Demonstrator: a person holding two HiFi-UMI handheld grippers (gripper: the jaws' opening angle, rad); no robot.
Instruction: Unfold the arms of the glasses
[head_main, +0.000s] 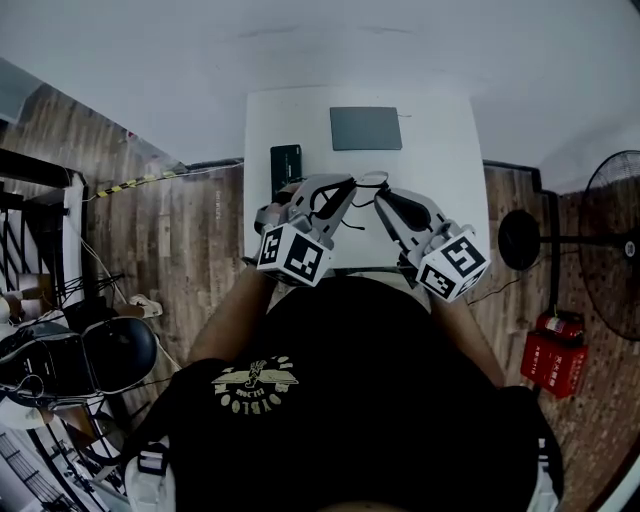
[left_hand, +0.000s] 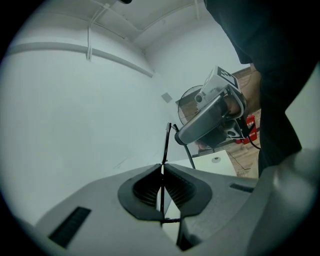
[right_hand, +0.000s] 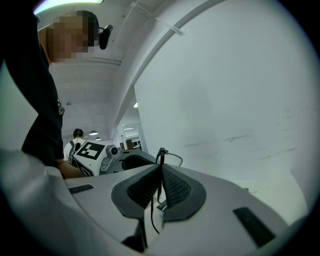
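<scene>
My thin black wire-framed glasses (head_main: 372, 178) hang above the white bench (head_main: 440, 160) near its front edge, lying crosswise between the tools. The left hand-held gripper (left_hand: 161, 170) is pinched on one side and the right hand-held gripper (right_hand: 161, 172) is clamped on the other, so I reckon pulling them apart opens an arm.

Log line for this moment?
left tongs: shut on glasses | right tongs: shut on glasses | glasses: between both, over table

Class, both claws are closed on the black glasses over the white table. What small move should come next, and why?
Probably ease the right claw outward, away from the left claw. Each is shut on a thin black part of the glasses, so parting them should hinge an arm open.
</scene>
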